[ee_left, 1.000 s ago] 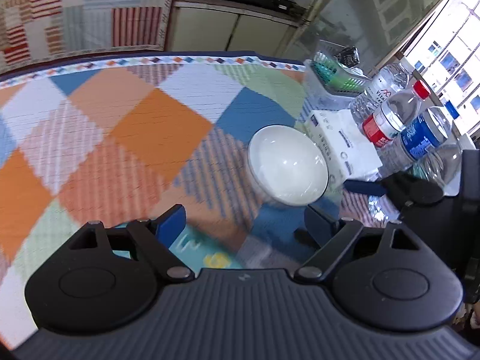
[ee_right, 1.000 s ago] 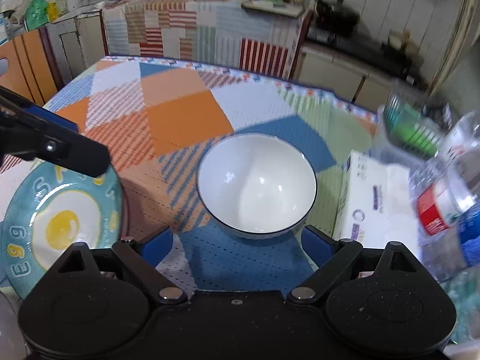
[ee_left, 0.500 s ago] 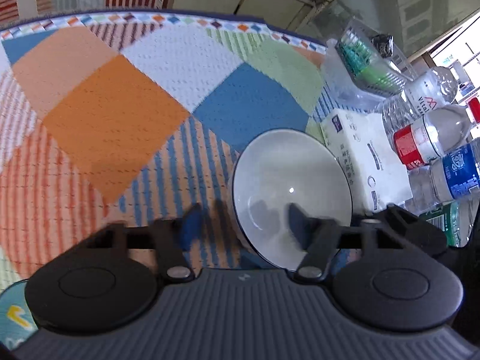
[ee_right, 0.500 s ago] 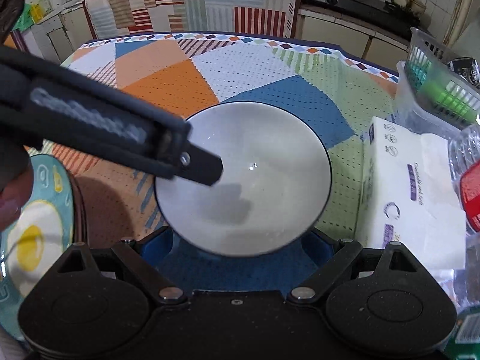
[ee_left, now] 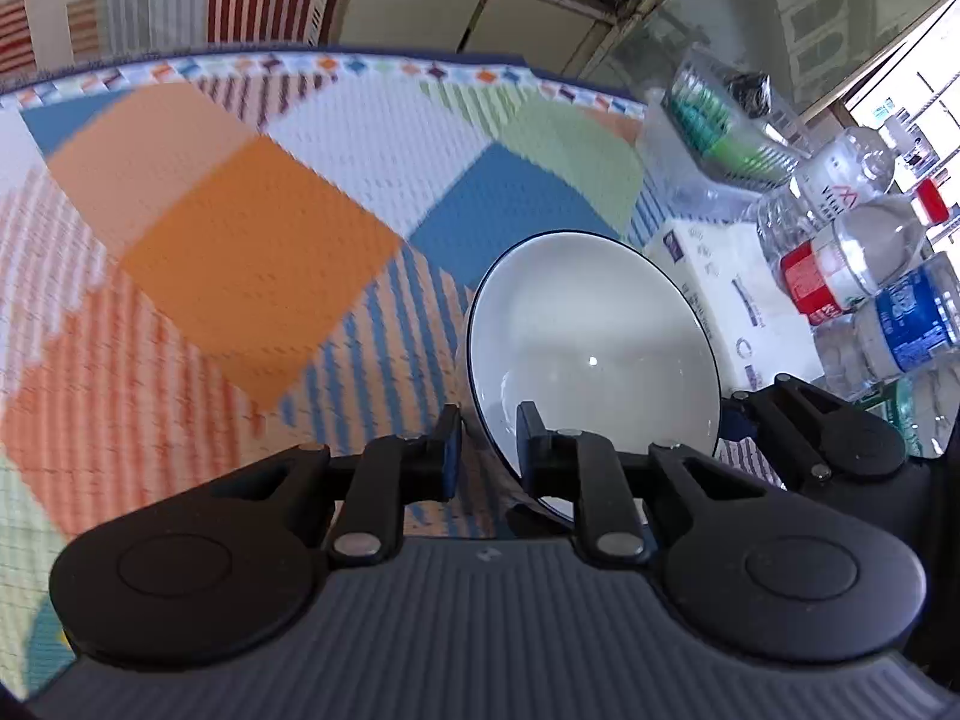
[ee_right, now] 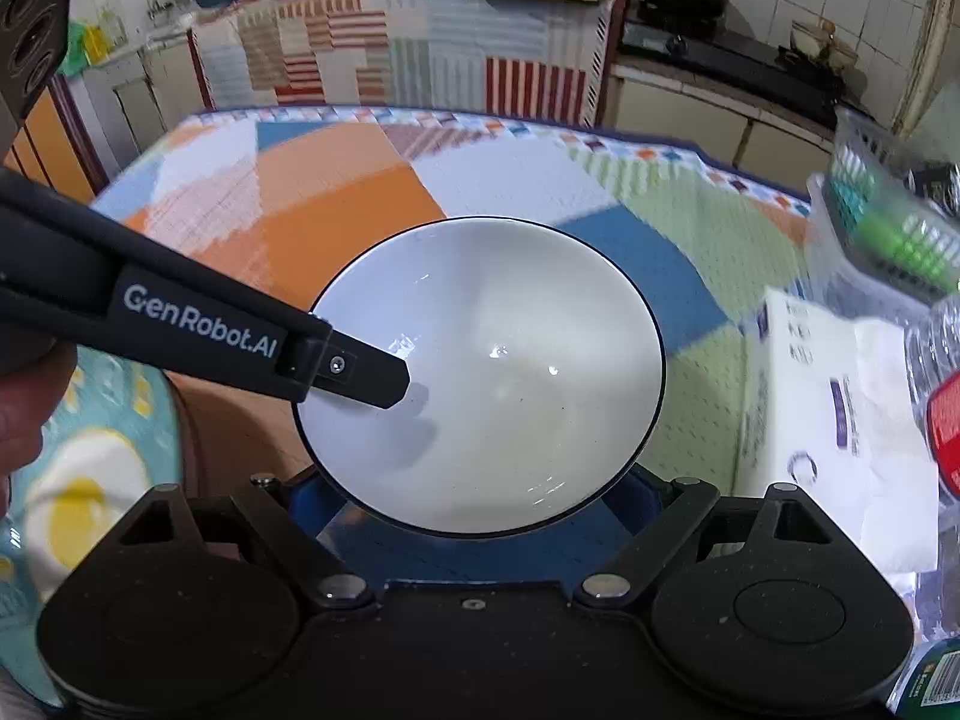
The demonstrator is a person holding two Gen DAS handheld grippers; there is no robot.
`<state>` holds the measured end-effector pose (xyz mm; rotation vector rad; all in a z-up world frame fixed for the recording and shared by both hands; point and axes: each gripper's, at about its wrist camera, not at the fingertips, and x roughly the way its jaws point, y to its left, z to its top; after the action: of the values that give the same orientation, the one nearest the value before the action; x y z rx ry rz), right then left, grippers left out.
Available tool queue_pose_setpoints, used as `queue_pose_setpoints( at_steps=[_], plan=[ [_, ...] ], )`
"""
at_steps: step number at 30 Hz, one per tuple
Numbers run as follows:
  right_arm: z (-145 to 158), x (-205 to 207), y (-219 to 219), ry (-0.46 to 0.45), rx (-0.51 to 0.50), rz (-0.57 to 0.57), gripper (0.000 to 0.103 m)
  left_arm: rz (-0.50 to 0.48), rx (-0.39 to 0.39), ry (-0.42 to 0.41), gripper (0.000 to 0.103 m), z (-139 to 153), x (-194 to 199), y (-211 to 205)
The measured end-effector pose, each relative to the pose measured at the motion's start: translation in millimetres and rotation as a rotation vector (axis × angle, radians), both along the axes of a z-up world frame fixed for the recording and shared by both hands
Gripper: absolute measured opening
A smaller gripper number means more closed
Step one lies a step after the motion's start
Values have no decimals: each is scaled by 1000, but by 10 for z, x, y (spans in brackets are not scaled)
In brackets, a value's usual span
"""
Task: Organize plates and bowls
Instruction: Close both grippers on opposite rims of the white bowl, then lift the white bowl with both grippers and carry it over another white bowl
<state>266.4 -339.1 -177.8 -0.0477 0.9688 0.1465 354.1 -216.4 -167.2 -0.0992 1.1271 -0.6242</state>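
A white bowl [ee_left: 600,348] with a thin dark rim sits on the patchwork tablecloth. My left gripper [ee_left: 487,456] is shut on the bowl's near left rim, one finger inside and one outside. In the right wrist view the bowl [ee_right: 510,396] fills the middle, and the left gripper's finger [ee_right: 360,375] reaches over its left rim. My right gripper [ee_right: 480,498] is open, its jaws spread wide on either side of the bowl's near edge. A teal plate with a fried-egg picture [ee_right: 90,480] lies at the left.
A white tissue pack [ee_right: 840,420] lies right of the bowl. Water bottles [ee_left: 858,276] and a clear basket with green items [ee_left: 720,120] stand at the right. Kitchen counters stand behind the table.
My left gripper moved right from over the plate to the bowl and closed on its rim. My right gripper came closer to the bowl and stayed open.
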Motion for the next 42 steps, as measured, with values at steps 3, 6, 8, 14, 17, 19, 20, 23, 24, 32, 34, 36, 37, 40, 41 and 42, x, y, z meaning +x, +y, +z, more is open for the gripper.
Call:
queue_pose_setpoints(
  at_steps=[3, 6, 8, 14, 17, 19, 20, 23, 24, 32, 34, 36, 37, 40, 41, 42],
  plan=[
    [123, 29, 102, -24, 16, 10, 92, 12, 2, -19, 17, 136, 8, 128],
    [226, 71, 208, -32, 37, 22, 92, 26, -2, -23, 17, 233, 43, 281],
    [278, 92, 279, -44, 53, 41, 92, 33, -5, -25, 17, 276, 70, 396],
    [359, 127, 447, -85, 100, 129, 92, 69, -14, -21, 17, 281, 131, 714],
    [338, 186, 533, -83, 116, 151, 92, 92, -5, -27, 17, 268, 143, 831],
    [312, 232, 596, -82, 123, 165, 92, 110, 1, -25, 17, 253, 159, 905],
    [301, 241, 629, -84, 124, 171, 92, 118, 4, -24, 17, 243, 171, 942],
    [265, 284, 736, -100, 116, 196, 91, 140, 11, -26, 17, 211, 212, 1049],
    [248, 301, 771, -105, 112, 202, 91, 144, 15, -30, 17, 197, 228, 1075],
    [42, 552, 928, -38, 97, 208, 90, 183, 20, -46, 17, -74, 335, 1184],
    [-17, 605, 959, -16, 94, 210, 90, 188, 34, -46, 17, -145, 344, 1185],
    [-87, 647, 986, 9, 83, 217, 90, 199, 52, -14, 19, -216, 375, 1190],
    [-106, 642, 1006, 8, 67, 228, 90, 210, 49, 3, 20, -234, 391, 1204],
    [-137, 587, 1020, -13, 63, 212, 89, 225, 47, 10, 19, -253, 412, 1225],
    [-139, 588, 1011, -11, 66, 205, 90, 227, 50, 10, 19, -258, 418, 1219],
    [-136, 591, 993, -6, 75, 196, 90, 231, 49, 14, 19, -259, 420, 1217]
  ],
)
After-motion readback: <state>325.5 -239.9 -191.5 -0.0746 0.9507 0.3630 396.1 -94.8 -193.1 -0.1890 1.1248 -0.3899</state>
